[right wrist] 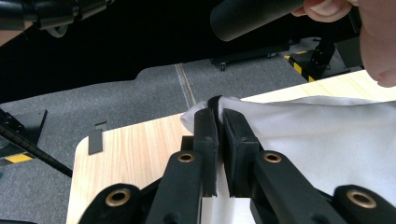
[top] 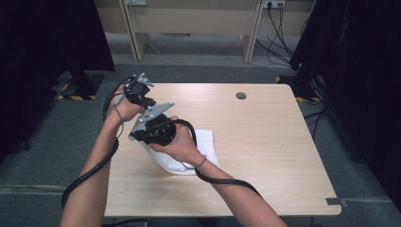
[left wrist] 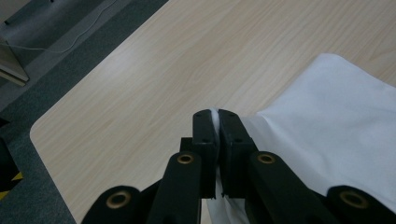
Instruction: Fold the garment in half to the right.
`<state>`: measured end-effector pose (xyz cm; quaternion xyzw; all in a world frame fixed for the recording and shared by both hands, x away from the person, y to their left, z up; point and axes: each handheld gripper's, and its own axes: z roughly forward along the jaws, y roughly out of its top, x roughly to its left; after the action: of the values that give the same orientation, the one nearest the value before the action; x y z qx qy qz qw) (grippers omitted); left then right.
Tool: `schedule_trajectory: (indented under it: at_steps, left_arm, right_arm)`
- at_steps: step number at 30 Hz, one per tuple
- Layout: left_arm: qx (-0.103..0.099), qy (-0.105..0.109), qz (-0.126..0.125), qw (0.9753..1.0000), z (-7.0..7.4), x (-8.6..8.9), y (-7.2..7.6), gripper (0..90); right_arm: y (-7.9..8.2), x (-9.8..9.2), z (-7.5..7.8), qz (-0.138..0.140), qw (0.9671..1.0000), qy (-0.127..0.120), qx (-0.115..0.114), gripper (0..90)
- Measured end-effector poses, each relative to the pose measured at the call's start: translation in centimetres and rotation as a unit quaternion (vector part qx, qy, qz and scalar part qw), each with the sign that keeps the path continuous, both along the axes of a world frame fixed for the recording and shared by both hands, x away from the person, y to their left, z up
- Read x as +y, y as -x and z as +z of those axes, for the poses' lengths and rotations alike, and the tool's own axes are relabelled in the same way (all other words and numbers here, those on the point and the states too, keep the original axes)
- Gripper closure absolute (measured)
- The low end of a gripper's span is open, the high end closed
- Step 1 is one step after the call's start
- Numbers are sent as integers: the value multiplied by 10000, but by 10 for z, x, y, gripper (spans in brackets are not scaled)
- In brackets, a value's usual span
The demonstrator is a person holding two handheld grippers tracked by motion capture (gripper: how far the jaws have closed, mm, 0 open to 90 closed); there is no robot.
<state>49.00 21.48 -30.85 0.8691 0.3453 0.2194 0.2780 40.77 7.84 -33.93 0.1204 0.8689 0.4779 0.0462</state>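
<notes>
- Lying on the near-left part of the bench (top: pixel 265 142), the white cloth (top: pixel 204 142) spreads away toward the person's right, while its left end is bunched up under both hands.
- Pinching that end, the left gripper (left wrist: pixel 215 122) has its fingers (left wrist: pixel 204 133) closed on a thin fold of the cloth, the rest trailing off to the right of the jaws.
- Clamping a corner close by, the right gripper (right wrist: pixel 218 122) also has its fingers (right wrist: pixel 236 135) shut on cloth, which stretches away to the right in its own view.
- Sitting almost touching in the high view, the two grips are on one edge, so any spreading probably means drawing them apart along it.
</notes>
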Motion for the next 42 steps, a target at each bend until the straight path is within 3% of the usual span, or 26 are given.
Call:
schedule_trajectory:
  at_steps: [13,42]
  left_arm:
    - [26,-86,-92,9999,0,-14,-1,853]
    - [38,-27,-290,9996,1,-45,-5,849]
  right_arm:
    - [0,-12,0,-37,10000,-27,-16,851]
    - [-3,-50,4,-212,9997,4,-104,851]
